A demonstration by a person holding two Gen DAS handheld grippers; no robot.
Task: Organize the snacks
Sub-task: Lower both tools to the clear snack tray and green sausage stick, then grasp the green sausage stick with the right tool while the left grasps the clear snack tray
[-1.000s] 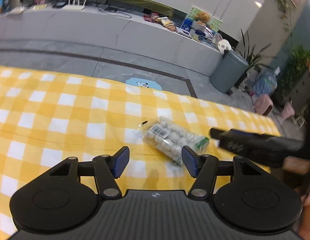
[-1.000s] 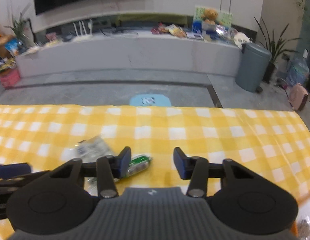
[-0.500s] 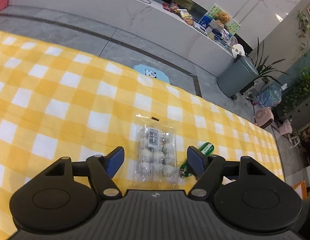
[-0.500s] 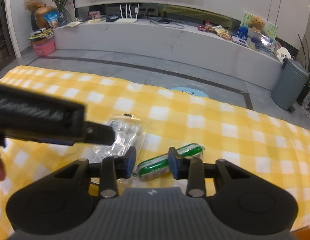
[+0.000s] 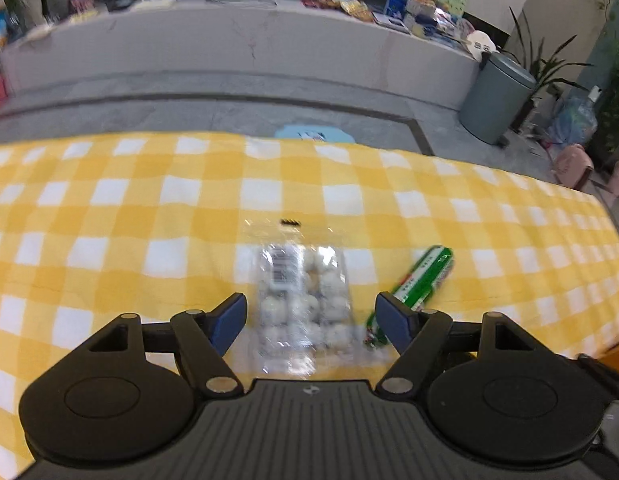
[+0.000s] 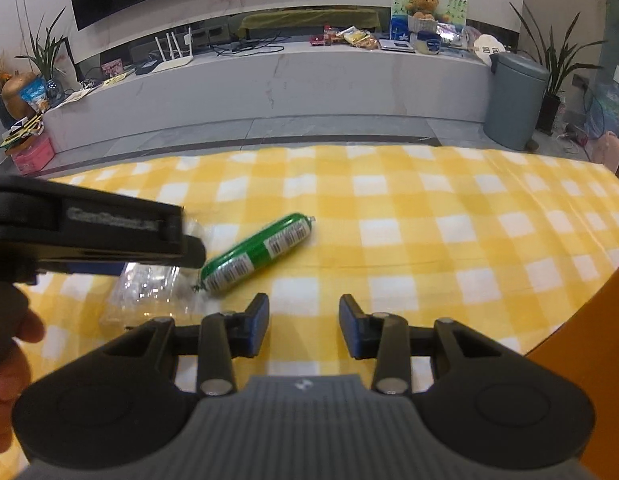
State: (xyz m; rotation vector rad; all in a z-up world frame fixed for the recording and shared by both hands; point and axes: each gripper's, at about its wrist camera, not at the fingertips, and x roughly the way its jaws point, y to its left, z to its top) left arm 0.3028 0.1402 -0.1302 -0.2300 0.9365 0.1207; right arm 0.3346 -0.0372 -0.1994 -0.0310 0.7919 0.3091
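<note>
Yellow-checked tablecloth (image 5: 109, 200) faces a grey floor (image 5: 189, 112) and white counter (image 6: 309, 80).

Black left claw (image 5: 311, 316), blue pads, ribbed grey housing, silver pivot screws

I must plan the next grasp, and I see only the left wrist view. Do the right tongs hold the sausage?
Observer: No. The right tongs are open, just widened a little, and empty.
Operator: Where is the sausage from them?
Observer: The sausage lies on the cloth, ahead and to the left of their left finger.
Operator: How is it turned there?
Observer: Slanted: its near tip is by the bag, and its far end points away to the right.
</note>
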